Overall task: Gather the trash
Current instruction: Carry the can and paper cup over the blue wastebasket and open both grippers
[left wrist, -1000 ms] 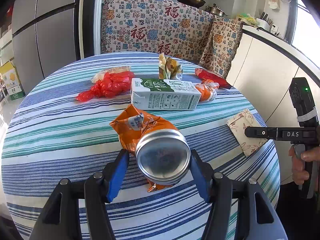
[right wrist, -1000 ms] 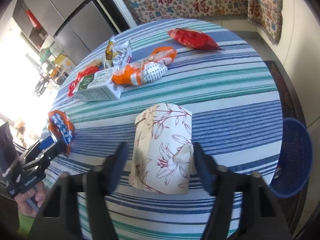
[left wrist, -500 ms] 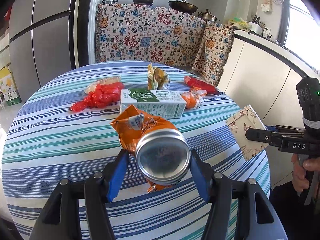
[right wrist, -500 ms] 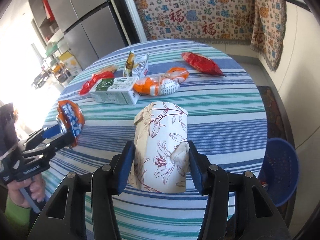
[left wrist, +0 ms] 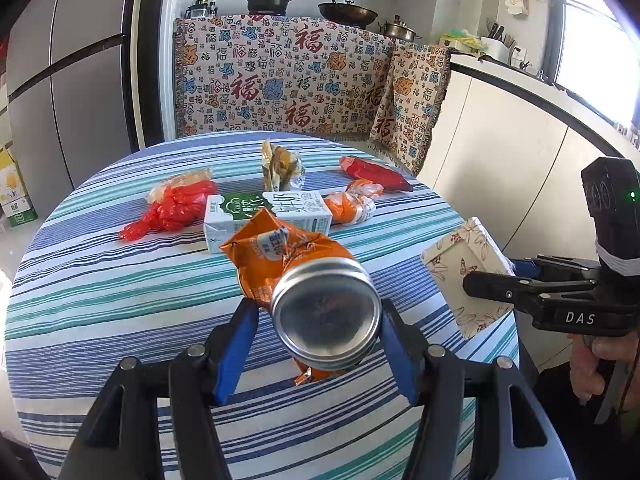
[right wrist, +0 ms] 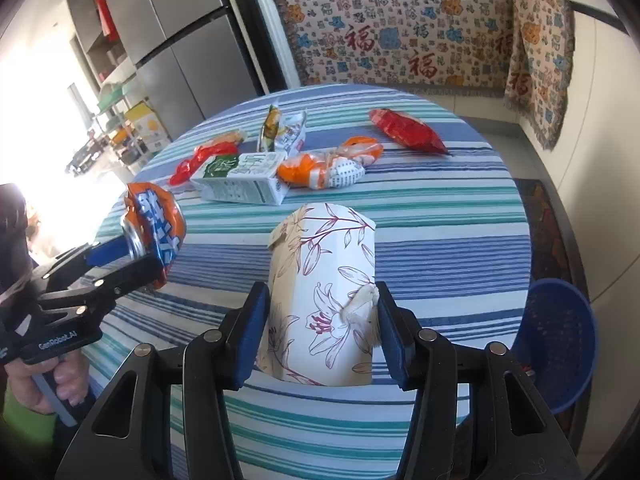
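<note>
Trash is already in both grips: an orange crushed can (left wrist: 304, 280) sits clamped between the blue pads of the left tool (left wrist: 320, 344), its silver base facing the camera, and a floral paper pack (right wrist: 324, 300) is clamped in the right tool (right wrist: 320, 328), both lifted clear of the striped bench (left wrist: 100, 288). From the right wrist view the left tool (right wrist: 132, 256) with its can hangs off to the left, over the bench edge; from the left wrist view the right tool (left wrist: 492, 288) holds its pack out to the right, at the rim.

Beyond the tools, more litter lies across the middle of the bench: a green-and-white milk carton (left wrist: 268, 216) straight ahead, a red plastic bag (left wrist: 176, 208) to its left, an orange wrapper (left wrist: 352, 208) to its right, a yellow snack packet (left wrist: 280, 168) behind and a red snack bag (left wrist: 372, 174) farther right. A blue basket (right wrist: 556, 340) stands on the floor, low to the right of the right tool.

My reading is that the step in hand is carrying, with pickup done. Next, each load likely needs swinging over the basket and the pads parting there; the right tool is nearer, the left must cross the bench.
</note>
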Available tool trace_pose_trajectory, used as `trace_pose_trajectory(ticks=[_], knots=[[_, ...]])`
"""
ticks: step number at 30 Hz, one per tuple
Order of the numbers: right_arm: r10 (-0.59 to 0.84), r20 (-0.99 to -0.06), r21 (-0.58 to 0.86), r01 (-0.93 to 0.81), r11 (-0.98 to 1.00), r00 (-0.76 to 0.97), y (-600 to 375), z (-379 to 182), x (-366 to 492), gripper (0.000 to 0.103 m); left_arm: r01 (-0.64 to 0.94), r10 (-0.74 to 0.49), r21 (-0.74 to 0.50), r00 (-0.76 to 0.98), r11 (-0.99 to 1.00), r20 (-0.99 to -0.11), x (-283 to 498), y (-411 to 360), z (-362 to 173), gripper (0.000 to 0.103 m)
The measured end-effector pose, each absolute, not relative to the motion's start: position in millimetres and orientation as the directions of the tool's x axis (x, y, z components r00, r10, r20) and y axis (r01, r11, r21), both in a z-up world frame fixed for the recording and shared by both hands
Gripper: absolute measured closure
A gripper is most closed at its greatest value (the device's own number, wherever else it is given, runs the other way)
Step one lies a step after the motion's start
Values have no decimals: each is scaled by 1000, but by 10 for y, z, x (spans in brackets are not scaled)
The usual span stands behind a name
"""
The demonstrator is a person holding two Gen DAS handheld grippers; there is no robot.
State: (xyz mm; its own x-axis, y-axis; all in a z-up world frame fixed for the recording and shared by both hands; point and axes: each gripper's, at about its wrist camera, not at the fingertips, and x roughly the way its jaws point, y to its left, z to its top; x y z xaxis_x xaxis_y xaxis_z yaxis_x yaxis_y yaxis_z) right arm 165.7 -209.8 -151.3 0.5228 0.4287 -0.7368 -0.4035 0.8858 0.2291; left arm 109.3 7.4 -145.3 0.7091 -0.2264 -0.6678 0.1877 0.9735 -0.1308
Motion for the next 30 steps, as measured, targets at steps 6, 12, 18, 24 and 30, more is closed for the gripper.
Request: trace_pose_trajectory(ticks=[6,12,18,24,30], knots=[[427,-730,232,-393,890,534,-2165,-1488,1655,49,208,-241,-130,705,969,-668,1092,-43,-1419,41],[428,-720,239,-384,892,546,-2238,-1466,1640,49,223,-248,-126,695,967,-674,1122,-191,-1403,41],[422,-715,246,-365,898,558,-2353,-1459,1644,49,243,-266,-132,681,961,-683,1162,-339,-1390,41],[417,-699,279,-316,907,581,-2668,-1409,1668,49,288,-307,-146,661,947,-685,1235,-599,-1330,41],[321,-708,235,-219,947,629,-3320,-1281,1746,49,382,-387,-167,627,909,-676,1363,-1104,-1220,41]])
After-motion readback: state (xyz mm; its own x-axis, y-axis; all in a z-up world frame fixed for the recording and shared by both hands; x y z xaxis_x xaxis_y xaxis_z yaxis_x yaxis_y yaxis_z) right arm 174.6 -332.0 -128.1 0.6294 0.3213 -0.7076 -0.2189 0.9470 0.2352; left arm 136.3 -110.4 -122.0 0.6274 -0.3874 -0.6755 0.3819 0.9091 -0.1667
